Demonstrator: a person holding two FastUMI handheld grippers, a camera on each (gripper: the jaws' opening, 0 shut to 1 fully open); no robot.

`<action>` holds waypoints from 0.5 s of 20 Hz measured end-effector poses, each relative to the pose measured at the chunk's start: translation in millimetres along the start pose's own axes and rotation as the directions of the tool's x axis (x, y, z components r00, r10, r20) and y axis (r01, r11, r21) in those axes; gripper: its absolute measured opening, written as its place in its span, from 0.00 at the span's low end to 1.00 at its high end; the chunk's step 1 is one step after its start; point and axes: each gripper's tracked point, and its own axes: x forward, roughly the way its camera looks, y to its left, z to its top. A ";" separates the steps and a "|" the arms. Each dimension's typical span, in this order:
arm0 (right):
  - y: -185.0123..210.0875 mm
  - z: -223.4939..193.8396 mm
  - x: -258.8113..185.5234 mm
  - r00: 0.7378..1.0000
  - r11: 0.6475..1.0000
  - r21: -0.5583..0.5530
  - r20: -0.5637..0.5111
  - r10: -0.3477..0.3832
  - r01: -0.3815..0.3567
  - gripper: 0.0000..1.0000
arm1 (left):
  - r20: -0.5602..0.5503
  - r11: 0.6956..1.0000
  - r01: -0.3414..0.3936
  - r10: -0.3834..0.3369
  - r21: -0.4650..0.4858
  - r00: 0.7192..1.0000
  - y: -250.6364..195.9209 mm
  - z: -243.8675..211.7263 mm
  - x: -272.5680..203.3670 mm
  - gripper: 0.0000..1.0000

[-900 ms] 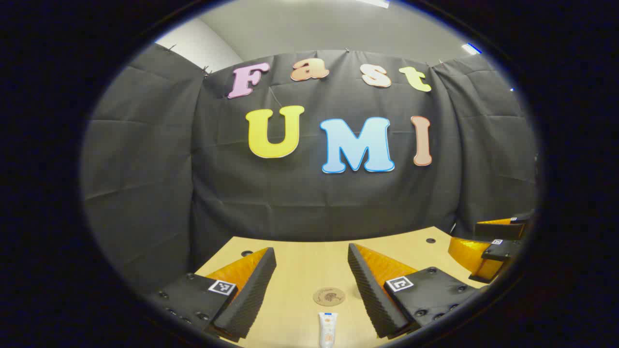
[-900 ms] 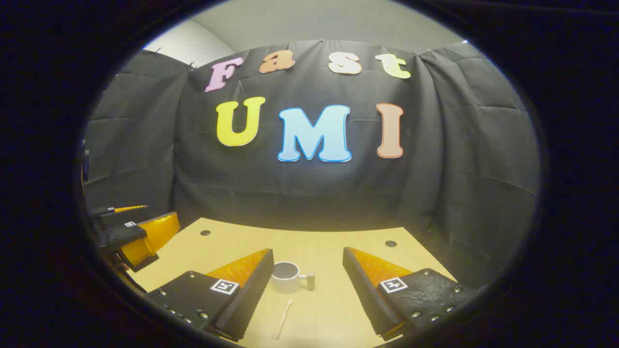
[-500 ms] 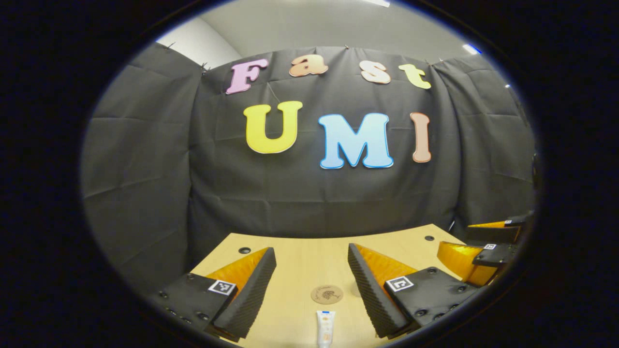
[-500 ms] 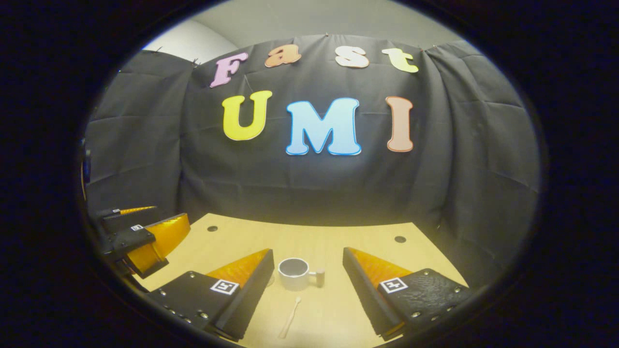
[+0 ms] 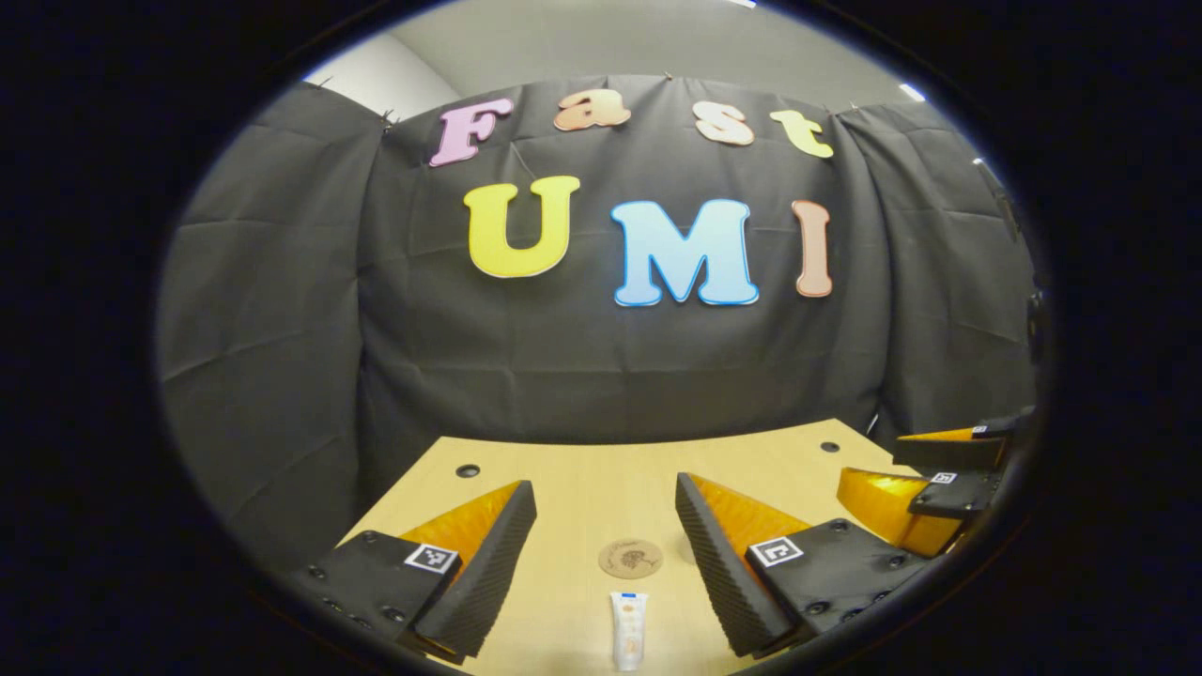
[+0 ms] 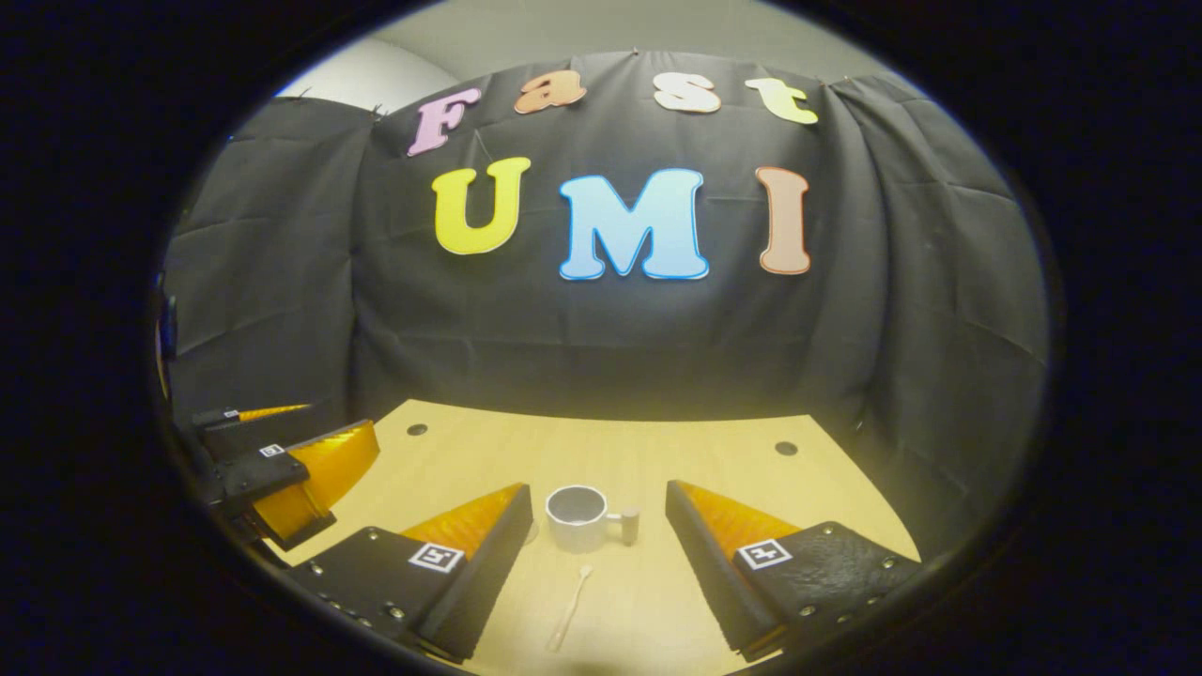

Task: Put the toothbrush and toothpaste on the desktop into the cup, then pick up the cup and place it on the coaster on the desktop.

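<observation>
The toothpaste (image 5: 627,641) and toothbrush (image 6: 571,608) sit farther up my views now; I've tipped both released grippers (image 5: 606,516) (image 6: 599,516) downward, nothing grasped yet.

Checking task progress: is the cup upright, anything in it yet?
Upright and empty. The cup stands with its open mouth up; the toothbrush and toothpaste lie flat on the desktop.

Light wooden bench (image 5: 582,469), bare grain, with small round dark holes (image 5: 467,470) near its far corners. Black cloth wall (image 5: 601,366) hangs in folds right behind the bench's far edge. Above the cloth, pale grey ceiling (image 6: 601,28).
</observation>
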 end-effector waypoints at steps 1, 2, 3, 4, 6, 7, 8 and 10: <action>0.3 -4.2 3.3 1.000 1.000 0.002 -0.019 -0.001 0.001 0.90 | -0.014 1.000 0.004 -0.004 0.000 1.000 -0.7 -6.2 1.3 0.94; 0.6 -9.2 5.7 0.999 1.000 0.004 -0.040 0.001 0.000 0.90 | -0.037 1.000 0.009 -0.009 -0.002 0.999 -2.5 -13.3 3.6 0.94; 1.6 -17.6 8.8 0.998 1.000 0.006 -0.065 0.002 -0.001 0.91 | -0.061 1.000 0.016 -0.016 -0.004 0.998 -3.9 -20.8 6.4 0.96; 1.8 -24.5 11.2 0.996 1.000 0.009 -0.093 0.002 -0.001 0.90 | -0.084 1.000 0.018 -0.019 -0.007 0.996 -4.0 -29.5 8.4 0.96; 4.8 -37.6 18.7 0.990 1.000 0.021 -0.139 0.009 -0.006 0.90 | -0.135 1.000 0.022 -0.024 -0.019 0.991 -4.0 -48.9 13.4 0.96; 6.7 -45.9 20.2 0.987 1.000 0.026 -0.162 0.010 -0.006 0.90 | -0.163 0.999 0.025 -0.029 -0.024 0.986 -4.1 -60.7 15.6 0.99; 7.5 -54.3 23.2 0.982 1.000 0.030 -0.187 0.012 -0.006 0.90 | -0.193 0.999 0.028 -0.033 -0.026 0.981 -3.4 -72.6 17.8 0.97; 9.7 -71.8 32.3 0.970 0.999 0.039 -0.244 0.015 -0.006 0.90 | -0.242 0.999 0.039 -0.042 -0.019 0.969 -2.8 -94.7 22.3 0.99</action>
